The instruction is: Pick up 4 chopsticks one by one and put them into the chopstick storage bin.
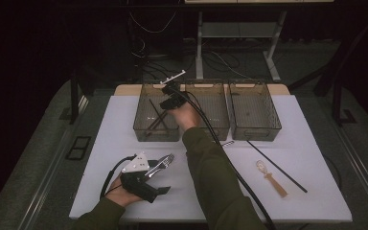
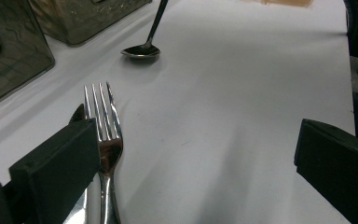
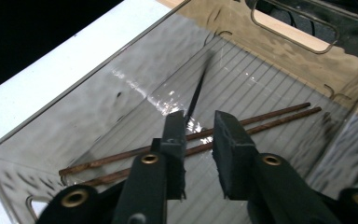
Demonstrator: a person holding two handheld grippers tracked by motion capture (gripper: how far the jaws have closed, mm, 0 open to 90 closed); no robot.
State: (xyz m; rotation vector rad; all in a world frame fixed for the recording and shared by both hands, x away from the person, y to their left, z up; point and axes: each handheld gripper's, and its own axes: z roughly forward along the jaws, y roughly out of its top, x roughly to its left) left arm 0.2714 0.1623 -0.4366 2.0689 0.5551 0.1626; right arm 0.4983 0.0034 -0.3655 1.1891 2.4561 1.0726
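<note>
My right gripper (image 3: 200, 126) hangs inside the left clear bin (image 3: 98, 93), reaching over it in the high view (image 1: 168, 103). Its jaws stand a little apart. A black chopstick (image 3: 198, 88) slants down along the tip of its left finger and is not pinched. Two brown chopsticks (image 3: 256, 121) lie on the bin floor under the jaws. My left gripper (image 2: 196, 140) rests wide open on the white table near the front left (image 1: 163, 178). A metal fork (image 2: 103, 126) lies on the table against the inner side of its left finger, tines pointing away.
Two more clear bins, middle (image 1: 215, 125) and right (image 1: 255, 129), stand in a row behind. A black spoon (image 2: 142, 50) lies ahead of the fork. A black chopstick (image 1: 278, 167) and a wooden spoon (image 1: 270, 178) lie on the right of the table (image 1: 311, 143).
</note>
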